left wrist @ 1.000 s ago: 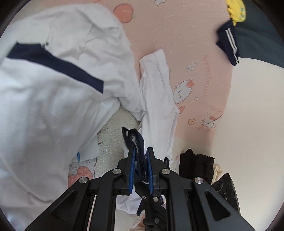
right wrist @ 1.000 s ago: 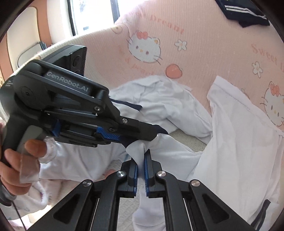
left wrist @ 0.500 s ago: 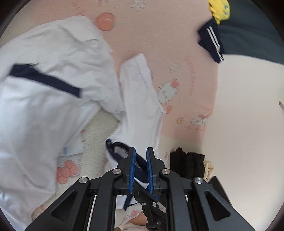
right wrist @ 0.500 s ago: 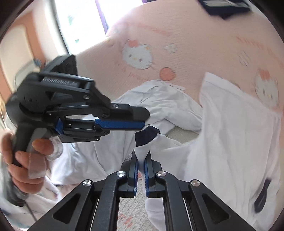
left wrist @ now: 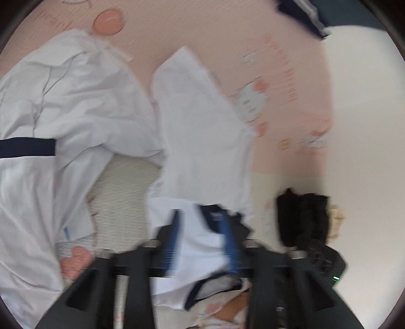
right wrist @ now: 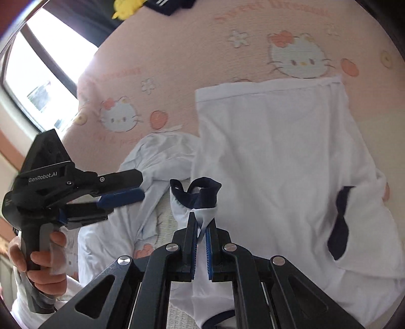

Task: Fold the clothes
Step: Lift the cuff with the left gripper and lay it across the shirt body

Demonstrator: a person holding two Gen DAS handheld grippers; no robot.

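Observation:
A white shirt with navy trim lies spread on the pink bed sheet. My right gripper is shut on its sleeve just below the navy cuff, which stands up above the fingertips. My left gripper, held by a hand at the left, has its jaws opening with nothing between them, a short way left of the cuff. In the blurred left wrist view the left gripper is wide apart, with the shirt lying beyond it.
A second white garment with a navy stripe lies crumpled at the left. A black garment sits at the bed's right edge. A navy garment and a yellow toy are at the far end. A window is at the left.
The left gripper let go of the navy cuff, opened and drew away to the left. The right gripper kept hold of the sleeve and rolled; the shirt now lies flatter.

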